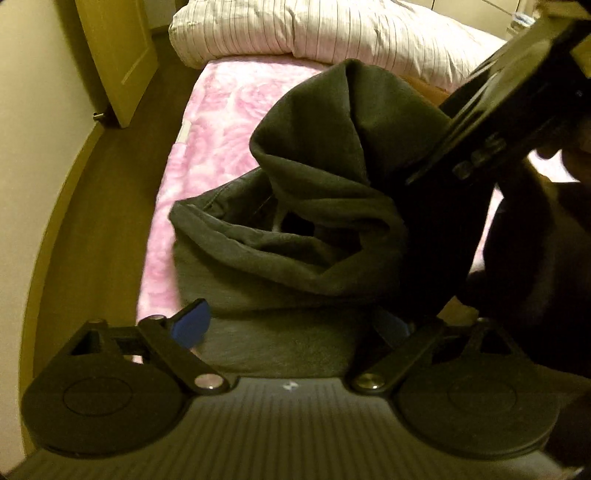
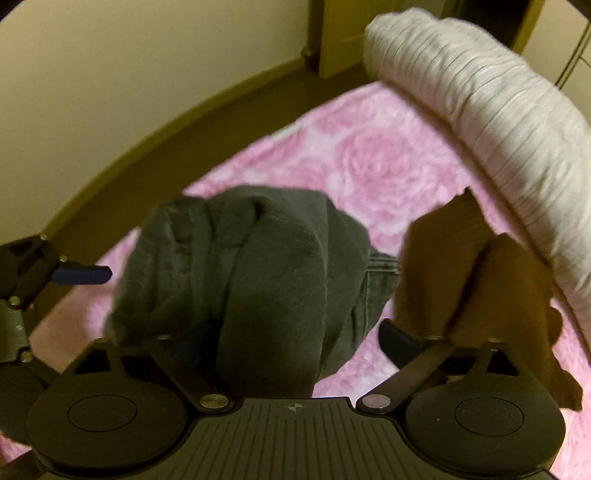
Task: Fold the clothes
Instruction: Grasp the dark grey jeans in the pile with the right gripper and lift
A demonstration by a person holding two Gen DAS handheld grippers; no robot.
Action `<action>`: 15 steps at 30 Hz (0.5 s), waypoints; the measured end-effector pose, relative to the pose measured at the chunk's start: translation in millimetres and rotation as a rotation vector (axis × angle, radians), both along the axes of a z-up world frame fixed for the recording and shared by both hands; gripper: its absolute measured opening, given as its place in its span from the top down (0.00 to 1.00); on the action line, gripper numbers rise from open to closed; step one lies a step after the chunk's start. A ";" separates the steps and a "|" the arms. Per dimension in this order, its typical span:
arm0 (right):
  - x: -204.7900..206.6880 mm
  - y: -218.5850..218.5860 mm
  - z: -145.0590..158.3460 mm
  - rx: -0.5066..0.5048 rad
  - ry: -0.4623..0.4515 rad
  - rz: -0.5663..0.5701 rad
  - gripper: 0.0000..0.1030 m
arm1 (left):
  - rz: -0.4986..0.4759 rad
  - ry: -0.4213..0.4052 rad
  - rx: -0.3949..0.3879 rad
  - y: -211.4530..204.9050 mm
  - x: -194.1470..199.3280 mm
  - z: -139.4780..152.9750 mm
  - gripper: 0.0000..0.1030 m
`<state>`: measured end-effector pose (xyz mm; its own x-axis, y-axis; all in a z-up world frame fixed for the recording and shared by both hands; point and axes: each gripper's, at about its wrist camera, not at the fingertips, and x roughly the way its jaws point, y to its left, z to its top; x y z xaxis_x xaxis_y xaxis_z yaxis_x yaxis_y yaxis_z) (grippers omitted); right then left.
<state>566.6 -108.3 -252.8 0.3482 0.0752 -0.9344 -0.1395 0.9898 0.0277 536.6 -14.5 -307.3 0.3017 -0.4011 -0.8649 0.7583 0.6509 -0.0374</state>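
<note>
A dark grey sweatshirt point(image 1: 314, 206) lies bunched on a pink floral blanket point(image 1: 221, 110). My left gripper point(image 1: 291, 325) is open at its near hem, with one blue pad point(image 1: 192, 325) beside the cloth and the other pad half hidden under it. My right gripper point(image 2: 291, 343) is open too. The sweatshirt point(image 2: 258, 280) rises in a thick fold between its fingers and hides the left one; the right finger point(image 2: 399, 343) is bare. In the left wrist view the right gripper point(image 1: 436, 162) reaches in from the upper right against the raised cloth.
A striped white duvet point(image 1: 314, 29) is rolled along the far side of the bed. A brown garment point(image 2: 480, 295) lies right of the sweatshirt. Brown floor point(image 1: 110, 221), a cream wall and a door point(image 1: 118, 55) lie past the bed's left edge.
</note>
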 end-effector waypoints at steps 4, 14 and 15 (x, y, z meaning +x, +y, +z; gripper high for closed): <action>3.6 3.6 -10.0 -0.032 -0.001 0.009 0.82 | 0.006 0.076 -0.065 3.8 1.6 -0.5 0.71; 3.8 2.6 108.6 -0.031 -0.294 0.007 0.90 | 0.083 -0.138 -0.155 35.8 24.2 114.1 1.00; 1.8 0.6 129.8 -0.031 -0.336 0.000 0.90 | 0.093 -0.159 -0.168 39.6 27.5 127.2 1.00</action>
<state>568.4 -107.8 -123.0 0.6375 0.0488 -0.7689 -0.1357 0.9895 -0.0497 564.0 25.2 -180.1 0.4711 -0.4993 -0.7271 0.7002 0.7130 -0.0359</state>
